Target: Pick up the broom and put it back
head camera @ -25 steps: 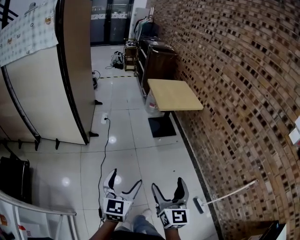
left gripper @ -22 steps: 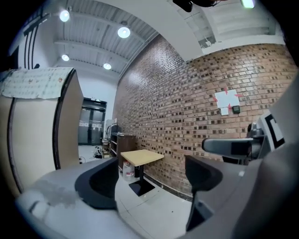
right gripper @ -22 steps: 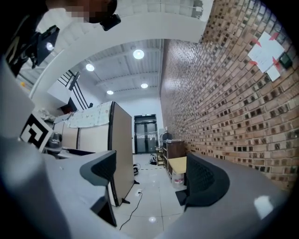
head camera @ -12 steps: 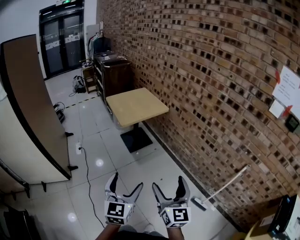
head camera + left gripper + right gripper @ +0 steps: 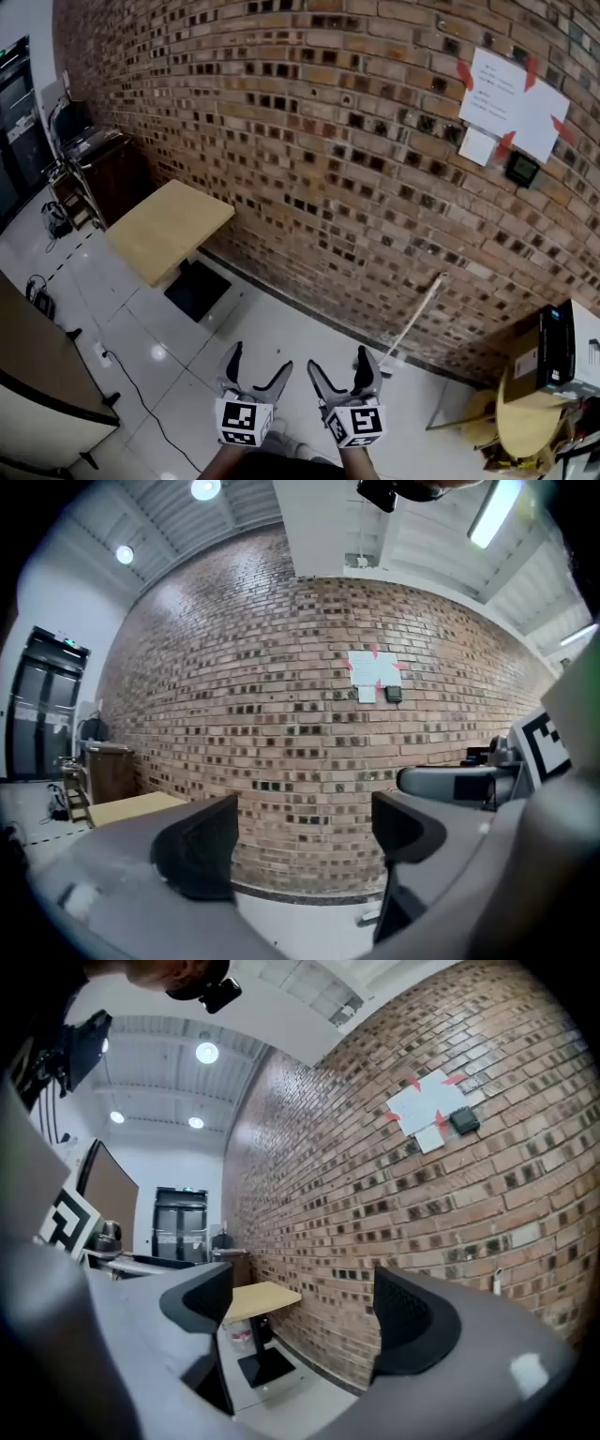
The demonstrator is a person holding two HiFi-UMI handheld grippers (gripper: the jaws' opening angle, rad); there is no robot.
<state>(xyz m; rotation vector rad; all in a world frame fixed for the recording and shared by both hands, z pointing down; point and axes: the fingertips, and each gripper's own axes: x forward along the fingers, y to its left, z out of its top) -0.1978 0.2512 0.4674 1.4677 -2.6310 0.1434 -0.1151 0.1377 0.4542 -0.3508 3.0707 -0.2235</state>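
Broom (image 5: 412,319) against brick wall (image 5: 281,141), glossy white floor (image 5: 272,323) — left gripper (image 5: 260,361), right gripper (image 5: 339,361) spread, empty.

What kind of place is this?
Probably an indoor café or workplace common area: a brick wall with taped-up notices, a small pedestal table on glossy tiles, a broom leaning there.

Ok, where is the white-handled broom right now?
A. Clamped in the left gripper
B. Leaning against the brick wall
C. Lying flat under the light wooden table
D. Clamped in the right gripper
B: the white-handled broom slants up against the brick wall with its lower end by the white tiled floor, while the left gripper and the right gripper are both open and empty.
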